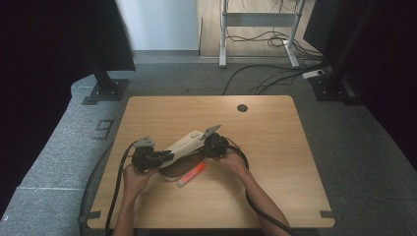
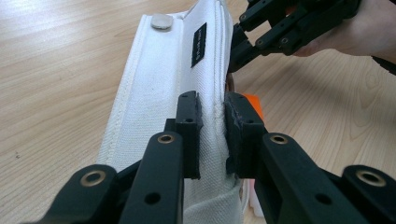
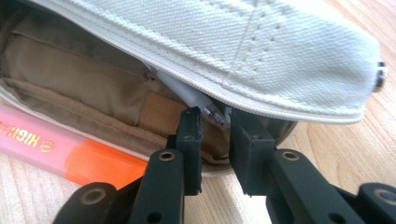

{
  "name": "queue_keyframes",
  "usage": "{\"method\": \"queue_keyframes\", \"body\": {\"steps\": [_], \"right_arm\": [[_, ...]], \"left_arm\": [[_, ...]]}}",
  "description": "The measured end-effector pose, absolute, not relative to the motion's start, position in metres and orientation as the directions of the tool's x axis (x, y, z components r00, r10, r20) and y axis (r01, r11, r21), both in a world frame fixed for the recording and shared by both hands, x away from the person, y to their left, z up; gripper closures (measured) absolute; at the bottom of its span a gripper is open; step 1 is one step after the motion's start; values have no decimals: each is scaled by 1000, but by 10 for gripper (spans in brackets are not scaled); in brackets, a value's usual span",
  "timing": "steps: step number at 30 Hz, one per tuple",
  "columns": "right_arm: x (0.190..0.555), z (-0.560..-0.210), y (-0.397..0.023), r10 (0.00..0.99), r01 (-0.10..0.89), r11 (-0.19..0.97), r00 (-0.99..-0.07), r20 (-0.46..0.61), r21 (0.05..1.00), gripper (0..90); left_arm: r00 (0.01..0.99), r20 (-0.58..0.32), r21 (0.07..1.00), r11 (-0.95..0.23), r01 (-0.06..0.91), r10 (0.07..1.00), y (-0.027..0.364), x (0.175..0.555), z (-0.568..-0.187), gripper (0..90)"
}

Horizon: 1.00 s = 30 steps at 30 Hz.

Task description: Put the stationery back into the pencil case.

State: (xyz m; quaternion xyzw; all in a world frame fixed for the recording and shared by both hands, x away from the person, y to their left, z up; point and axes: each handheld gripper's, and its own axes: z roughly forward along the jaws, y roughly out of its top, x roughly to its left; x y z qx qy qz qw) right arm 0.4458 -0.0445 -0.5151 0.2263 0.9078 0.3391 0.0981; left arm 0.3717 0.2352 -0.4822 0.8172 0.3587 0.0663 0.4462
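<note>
1. In the high view both forearms come in from the bottom edge and meet near the middle of the wooden table (image 1: 275,147), the hands angled inward toward each other.
2. The left gripper (image 2: 212,126) points along the length of a white canvas pencil case (image 1: 186,143), and its jaws are clamped on the case's raised upper edge, the cloth pinched between the pads.
3. The right gripper (image 3: 215,128) reaches in low from the opposite end (its jaws point into the open mouth of the case); a small metal zipper pull (image 3: 214,115) sits between the jaw tips, but whether the pads press on it I cannot tell.
4. The pencil case lies on the table between the two grippers, its flap lifted and its tan lining showing.
5. An orange and pink highlighter (image 3: 60,149) lies on the table just beside the case; it reads "HIGH" in gold letters.
6. A black label (image 2: 198,44) is sewn on the case's side, its writing too small to read.
</note>
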Motion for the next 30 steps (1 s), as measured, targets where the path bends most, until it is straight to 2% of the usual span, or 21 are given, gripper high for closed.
{"method": "queue_keyframes", "body": {"steps": [4,11,15,30], "right_arm": [[442,-510,-52,475,347,644,-880,-1,682,655],[430,-503,-60,451,347,634,-892,34,691,487],[424,-505,-62,433,345,629,-900,54,696,420],[404,-523,-36,308,263,677,-950,60,687,375]], "left_arm": [[732,-214,779,-339,528,647,236,372,-482,767],[724,-219,780,-328,533,654,239,373,-482,772],[722,-217,781,-327,532,656,240,373,-481,773],[721,-218,780,-326,534,657,243,372,-480,771]]}}
